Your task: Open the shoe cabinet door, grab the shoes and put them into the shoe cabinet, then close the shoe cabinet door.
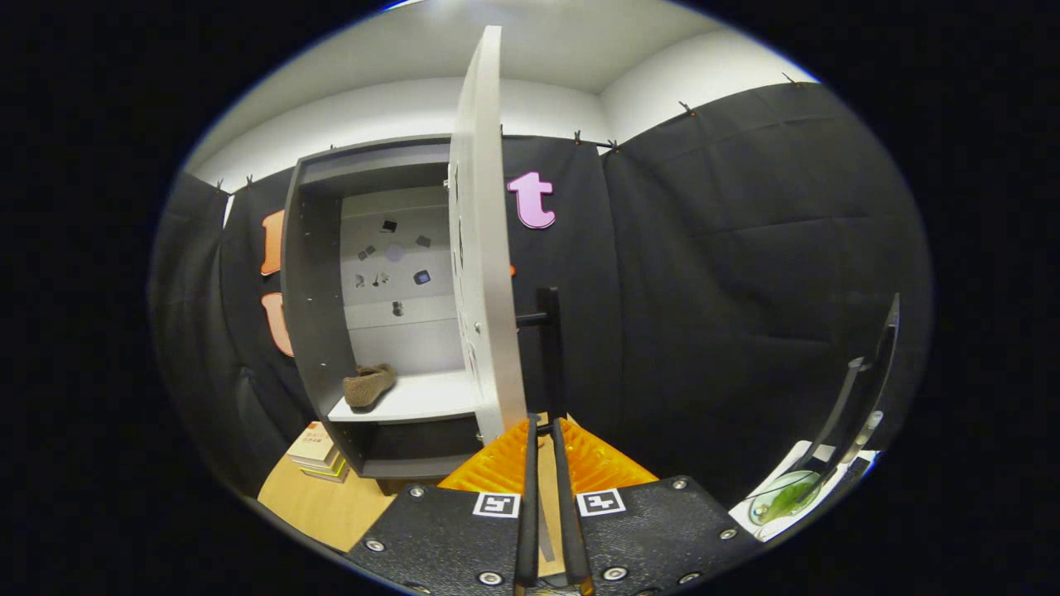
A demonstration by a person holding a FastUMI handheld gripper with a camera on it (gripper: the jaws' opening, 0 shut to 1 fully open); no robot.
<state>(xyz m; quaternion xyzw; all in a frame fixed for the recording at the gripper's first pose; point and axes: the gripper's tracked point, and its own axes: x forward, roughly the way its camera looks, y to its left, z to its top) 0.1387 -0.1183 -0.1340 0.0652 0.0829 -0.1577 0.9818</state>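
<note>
The fingers (542,430) clench the door (484,248) handle (549,348), ready to swing it shut; a shoe (368,385) sits inside the cabinet (310,281).

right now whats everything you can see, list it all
shoe cabinet: one, grey, against the black cloth wall, standing on a wooden surface
cabinet door: one, pale grey, swung open, edge-on just ahead of the jaws
door handle: one, black bar, on the door's outer face
shoe: one, brown, on the cabinet shelf, left side
books: small stack, beside the cabinet base
glass bowl: one, clear with something green inside, far right
gripper: one, jaws nearly closed on the foot of the handle; grip unclear
</note>
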